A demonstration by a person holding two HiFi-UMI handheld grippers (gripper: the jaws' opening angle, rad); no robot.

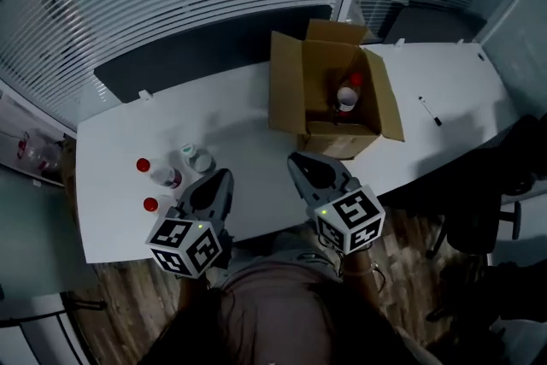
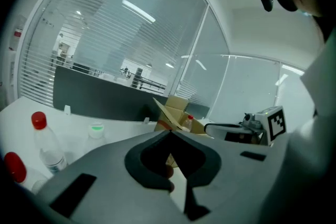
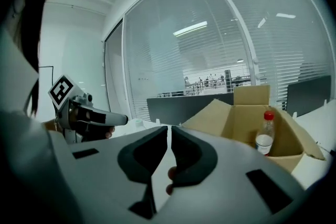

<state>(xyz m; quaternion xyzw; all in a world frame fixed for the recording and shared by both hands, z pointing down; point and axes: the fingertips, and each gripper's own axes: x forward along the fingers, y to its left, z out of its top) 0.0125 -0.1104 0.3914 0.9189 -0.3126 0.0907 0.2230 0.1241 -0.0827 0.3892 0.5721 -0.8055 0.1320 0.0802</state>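
both jaw pairs pressed together, empty. left gripper (image 1: 226,174) nearer to green-capped bottle (image 1: 197,159) and two red-capped bottles (image 1: 161,175), upright, well left of cardboard box (image 1: 286,85). right gripper (image 1: 293,157) just in front of box; fourth bottle (image 1: 346,101) upright inside.

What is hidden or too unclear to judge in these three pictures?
- Head view: the floor of the cardboard box is mostly hidden by its own walls and flaps.
- Head view: the label on the bottle inside the box is too small to read.
- Head view: the dark pen-like thing on the table is too small to identify.
- Left gripper view: one red-capped bottle is cut off by the dark lens edge.
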